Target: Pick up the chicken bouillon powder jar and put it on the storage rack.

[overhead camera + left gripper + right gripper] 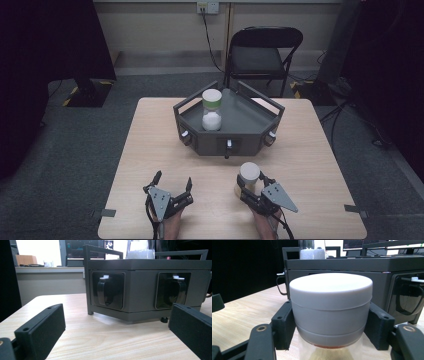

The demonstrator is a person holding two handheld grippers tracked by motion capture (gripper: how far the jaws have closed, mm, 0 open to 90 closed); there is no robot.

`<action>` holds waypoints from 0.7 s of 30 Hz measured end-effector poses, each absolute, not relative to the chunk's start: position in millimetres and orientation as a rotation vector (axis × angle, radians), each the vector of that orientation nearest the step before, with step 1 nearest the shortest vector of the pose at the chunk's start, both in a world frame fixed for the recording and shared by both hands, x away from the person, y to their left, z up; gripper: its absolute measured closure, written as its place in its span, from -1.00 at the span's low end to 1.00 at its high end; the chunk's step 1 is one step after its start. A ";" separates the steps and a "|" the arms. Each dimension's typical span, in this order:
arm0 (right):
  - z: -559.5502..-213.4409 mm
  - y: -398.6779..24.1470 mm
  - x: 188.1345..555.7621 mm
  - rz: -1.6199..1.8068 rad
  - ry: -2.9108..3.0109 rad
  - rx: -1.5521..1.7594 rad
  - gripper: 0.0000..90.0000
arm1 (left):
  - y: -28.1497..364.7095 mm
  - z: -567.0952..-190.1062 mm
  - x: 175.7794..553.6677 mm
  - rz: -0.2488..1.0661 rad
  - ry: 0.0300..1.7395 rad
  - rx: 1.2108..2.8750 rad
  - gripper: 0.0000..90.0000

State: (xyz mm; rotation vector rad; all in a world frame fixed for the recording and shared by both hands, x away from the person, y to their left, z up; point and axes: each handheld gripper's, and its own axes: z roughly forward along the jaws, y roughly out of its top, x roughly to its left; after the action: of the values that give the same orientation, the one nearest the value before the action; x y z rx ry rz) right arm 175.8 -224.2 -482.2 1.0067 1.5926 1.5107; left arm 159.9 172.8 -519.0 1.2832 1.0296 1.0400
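Two jars stand on the scene. One jar (249, 179), white-capped and clear-bodied, stands upright on the near right part of the table (145, 150), its long axis vertical and its cap facing up. The right gripper (251, 183) has its jaws clamped against the cap's sides. The second jar (212, 111), also upright with a white cap, sits inside the dark tray (252, 120) at the far middle of the table. The left gripper (173, 182), near left, holds nothing; its two jaws stand wide apart, aimed at the tray. One folding chair (262, 52) stands beyond the table.
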 end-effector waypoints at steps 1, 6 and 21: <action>-482.1 -224.5 175.9 1.511 1.594 1.006 -0.27 | 172.8 -519.0 159.9 1.040 1.030 1.283 -1.00; -480.2 -225.0 175.6 1.507 1.601 1.007 -0.27 | 172.9 -519.0 159.9 1.040 1.029 1.283 -0.99; -472.2 -230.4 177.6 1.519 1.646 1.004 -0.26 | 173.0 -518.9 160.0 1.039 1.029 1.284 -0.99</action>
State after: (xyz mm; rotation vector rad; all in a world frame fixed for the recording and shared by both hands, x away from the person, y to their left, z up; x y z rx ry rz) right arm 177.6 -230.4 -472.2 1.0039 1.6462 1.5195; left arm 160.0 173.0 -518.9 1.2839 1.0289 1.0391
